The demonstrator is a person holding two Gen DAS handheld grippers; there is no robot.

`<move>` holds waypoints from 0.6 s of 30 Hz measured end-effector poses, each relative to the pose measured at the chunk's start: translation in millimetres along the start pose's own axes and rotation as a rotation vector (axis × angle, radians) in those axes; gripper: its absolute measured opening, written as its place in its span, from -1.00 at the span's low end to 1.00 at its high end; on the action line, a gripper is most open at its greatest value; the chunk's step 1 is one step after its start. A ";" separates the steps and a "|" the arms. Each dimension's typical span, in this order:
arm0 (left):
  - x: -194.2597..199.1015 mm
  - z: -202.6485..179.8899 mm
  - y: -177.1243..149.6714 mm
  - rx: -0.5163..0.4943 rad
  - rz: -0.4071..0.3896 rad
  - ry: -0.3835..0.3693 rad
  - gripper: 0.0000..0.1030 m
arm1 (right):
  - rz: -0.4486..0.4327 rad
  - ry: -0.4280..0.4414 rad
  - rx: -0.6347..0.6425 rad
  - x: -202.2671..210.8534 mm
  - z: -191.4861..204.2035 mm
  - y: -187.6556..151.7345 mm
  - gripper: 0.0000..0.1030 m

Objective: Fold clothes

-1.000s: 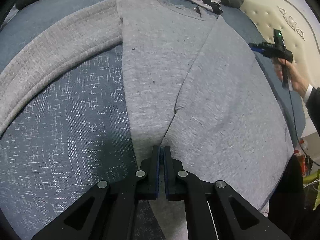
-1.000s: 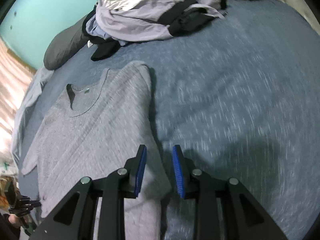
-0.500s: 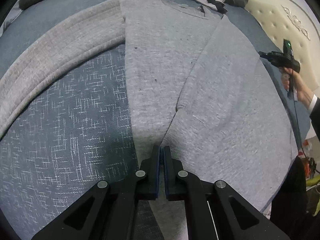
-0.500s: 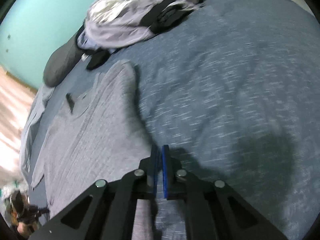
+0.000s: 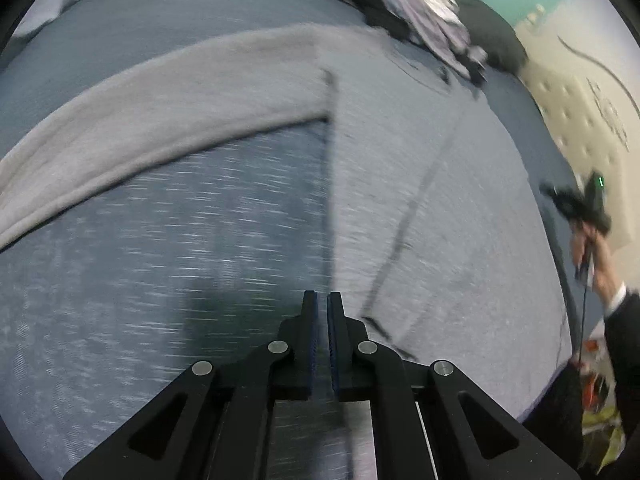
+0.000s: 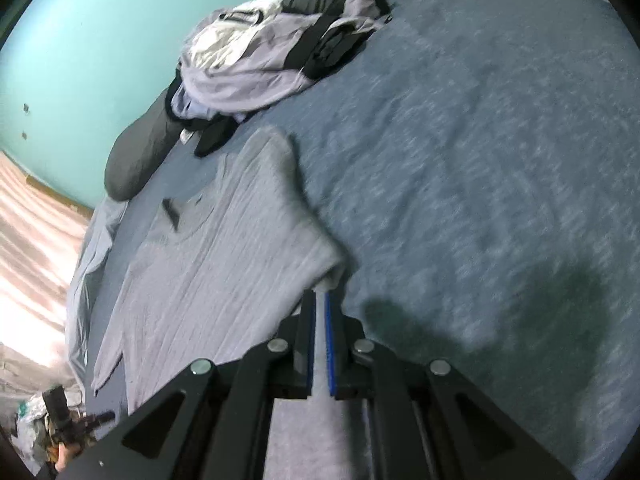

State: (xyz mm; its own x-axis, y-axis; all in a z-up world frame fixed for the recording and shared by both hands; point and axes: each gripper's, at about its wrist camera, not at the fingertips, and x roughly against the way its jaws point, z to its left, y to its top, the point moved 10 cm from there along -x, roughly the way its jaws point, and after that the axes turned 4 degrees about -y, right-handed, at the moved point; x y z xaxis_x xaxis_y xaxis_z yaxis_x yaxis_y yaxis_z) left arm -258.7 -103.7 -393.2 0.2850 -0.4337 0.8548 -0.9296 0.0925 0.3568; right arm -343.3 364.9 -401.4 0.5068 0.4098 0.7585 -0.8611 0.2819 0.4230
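On the blue woven bed, right tongs clamp the grey knit sweater's edge; left tongs together, empty. Thin pinch might slip mid-fold.

A bed fills most of both views, covered in a blue-grey spread flecked with pale threads. A long dark pillow lies across its far end, against a plain turquoise wall. In the left wrist view a cream tufted headboard with a dark curved line stands along the bed's right side. In the right wrist view striped pinkish fabric, perhaps a curtain, shows brightly lit at the left edge.
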 end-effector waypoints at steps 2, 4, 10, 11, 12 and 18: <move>1.5 18.8 8.2 0.051 -0.039 0.022 -0.89 | 0.011 -0.006 0.028 0.8 7.7 -9.0 -0.91; 55.5 73.6 -11.3 0.097 -0.078 0.050 -0.85 | 0.015 -0.005 0.053 3.6 16.0 -16.0 -0.91; 81.8 160.5 -0.3 0.229 -0.168 0.135 -0.74 | 0.022 0.000 0.090 12.2 33.6 -29.6 -0.91; 87.4 172.5 -1.0 0.247 -0.180 0.150 -0.74 | 0.024 0.003 0.093 13.4 36.2 -31.9 -0.91; 91.7 183.7 -1.4 0.261 -0.189 0.167 -0.73 | 0.026 0.005 0.094 13.6 38.7 -34.2 -0.90; 105.9 225.8 0.1 0.328 -0.238 0.217 -0.73 | 0.047 -0.010 0.119 10.7 49.8 -43.5 -0.90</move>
State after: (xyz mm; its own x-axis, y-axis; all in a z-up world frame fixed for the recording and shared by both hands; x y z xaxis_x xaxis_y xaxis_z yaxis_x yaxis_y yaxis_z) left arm -281.4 -352.0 -387.7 0.5098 -0.2076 0.8349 -0.8471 -0.2907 0.4450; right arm -302.5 313.8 -387.0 0.4657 0.4111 0.7836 -0.8830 0.1574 0.4422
